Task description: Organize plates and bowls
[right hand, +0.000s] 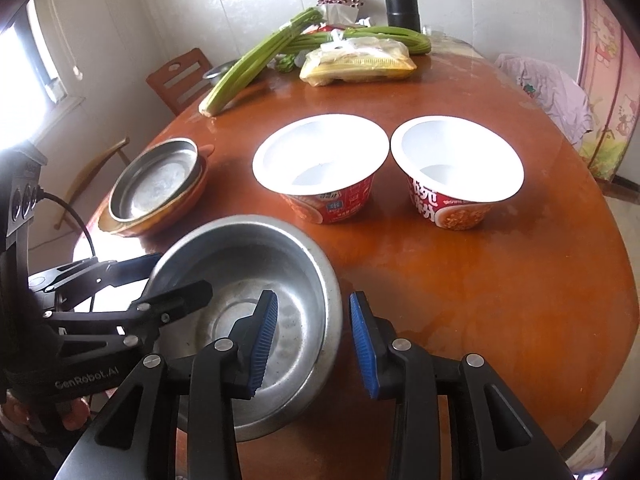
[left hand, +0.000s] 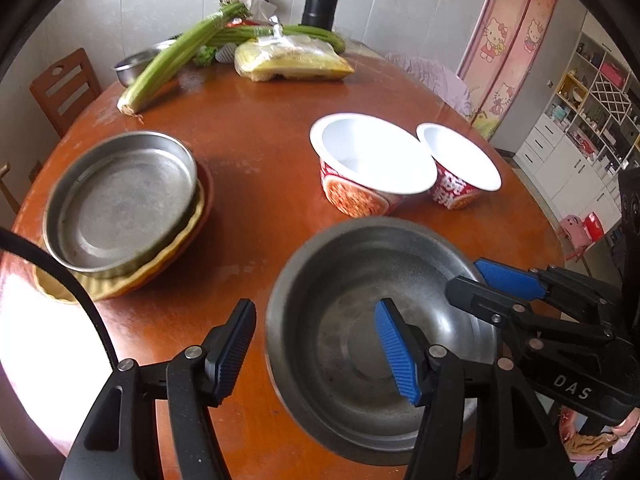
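A steel bowl [left hand: 360, 292] [right hand: 256, 264] sits at the near edge of the round wooden table [left hand: 264, 168]. My left gripper [left hand: 316, 344] is open and straddles the bowl's left rim, one finger inside. My right gripper [right hand: 314, 338] is open and straddles the bowl's right rim; it also shows in the left wrist view [left hand: 472, 280]. A flat steel pan [left hand: 120, 204] [right hand: 160, 178] rests on an orange-and-yellow plate [left hand: 168, 256] at the left. Two empty red-and-white noodle bowls [left hand: 368, 160] [left hand: 460, 160] [right hand: 320, 160] [right hand: 456, 164] stand side by side further back.
At the far side of the table lie celery stalks [left hand: 176, 56], a yellow packet [left hand: 288, 60], a small steel bowl [left hand: 132, 64] and a black flask [left hand: 320, 0]. A wooden chair [left hand: 64, 88] stands at the left. Shelves [left hand: 592, 120] are at the right.
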Motion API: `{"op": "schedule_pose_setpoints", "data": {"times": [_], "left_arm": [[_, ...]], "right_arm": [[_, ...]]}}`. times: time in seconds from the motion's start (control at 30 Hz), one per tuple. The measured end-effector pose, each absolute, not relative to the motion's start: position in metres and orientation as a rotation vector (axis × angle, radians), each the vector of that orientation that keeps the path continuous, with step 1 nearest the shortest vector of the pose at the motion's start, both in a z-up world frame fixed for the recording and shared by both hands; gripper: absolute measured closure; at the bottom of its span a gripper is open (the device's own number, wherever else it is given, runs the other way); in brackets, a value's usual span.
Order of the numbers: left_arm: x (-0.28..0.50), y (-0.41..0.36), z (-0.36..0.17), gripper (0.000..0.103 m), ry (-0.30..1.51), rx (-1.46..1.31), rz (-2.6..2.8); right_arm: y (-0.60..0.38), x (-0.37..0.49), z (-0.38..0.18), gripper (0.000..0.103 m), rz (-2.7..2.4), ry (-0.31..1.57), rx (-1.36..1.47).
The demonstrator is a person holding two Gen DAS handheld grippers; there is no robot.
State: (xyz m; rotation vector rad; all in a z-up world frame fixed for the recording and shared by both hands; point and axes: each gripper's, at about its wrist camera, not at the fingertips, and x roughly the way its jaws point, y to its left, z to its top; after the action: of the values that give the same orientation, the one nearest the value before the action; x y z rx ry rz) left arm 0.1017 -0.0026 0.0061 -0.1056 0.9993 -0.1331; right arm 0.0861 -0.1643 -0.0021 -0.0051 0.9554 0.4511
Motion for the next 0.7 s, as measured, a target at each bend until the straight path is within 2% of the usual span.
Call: {"op": "schedule_pose_setpoints", "data": {"times": [0.7], "left_arm": [[0.150,0.019,0.057,0.038,0.924,-0.056,-0.097]], "right_arm": [[-0.180,0.123,0.028,0.064,0.417,0.930,0.136]]}}
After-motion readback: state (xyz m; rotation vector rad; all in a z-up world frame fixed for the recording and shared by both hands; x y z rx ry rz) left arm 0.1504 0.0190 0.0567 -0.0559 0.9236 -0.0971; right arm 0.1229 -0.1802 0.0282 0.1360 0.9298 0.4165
